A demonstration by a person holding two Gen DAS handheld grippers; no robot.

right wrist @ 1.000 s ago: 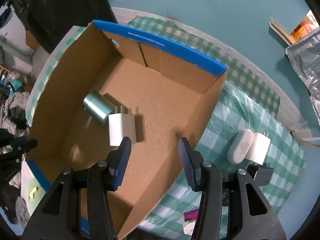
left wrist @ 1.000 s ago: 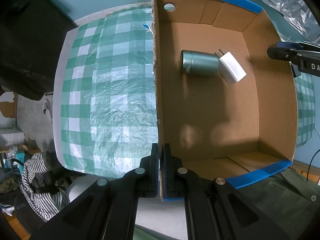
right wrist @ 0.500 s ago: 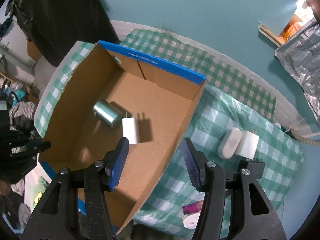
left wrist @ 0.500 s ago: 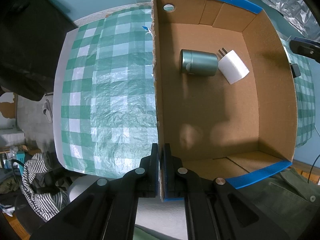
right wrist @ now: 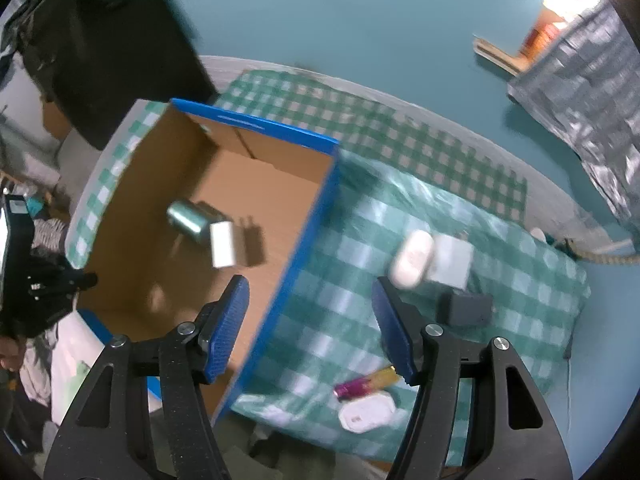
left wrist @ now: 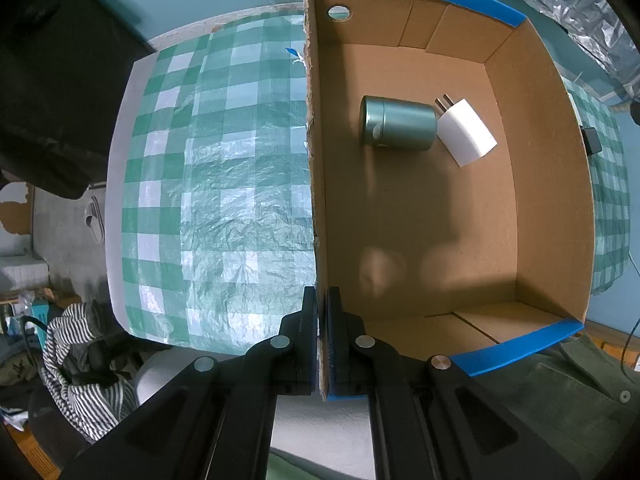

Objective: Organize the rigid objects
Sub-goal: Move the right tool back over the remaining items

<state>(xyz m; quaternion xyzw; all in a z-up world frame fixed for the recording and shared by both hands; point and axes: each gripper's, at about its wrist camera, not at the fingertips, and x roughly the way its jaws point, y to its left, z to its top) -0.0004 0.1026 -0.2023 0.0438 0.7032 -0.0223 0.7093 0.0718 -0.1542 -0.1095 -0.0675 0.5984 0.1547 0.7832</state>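
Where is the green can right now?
In the left wrist view, the green can lies on its side inside the cardboard box, towards its far end, touching the white charger.

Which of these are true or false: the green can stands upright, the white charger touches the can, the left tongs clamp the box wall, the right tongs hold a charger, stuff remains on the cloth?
1. The green can stands upright in the box. False: it lies on its side.
2. The white charger touches the can. True.
3. The left tongs clamp the box wall. True.
4. The right tongs hold a charger. False: they are opening, with nothing between them.
5. Items remain on the checked cloth. True: a white oval case among others.
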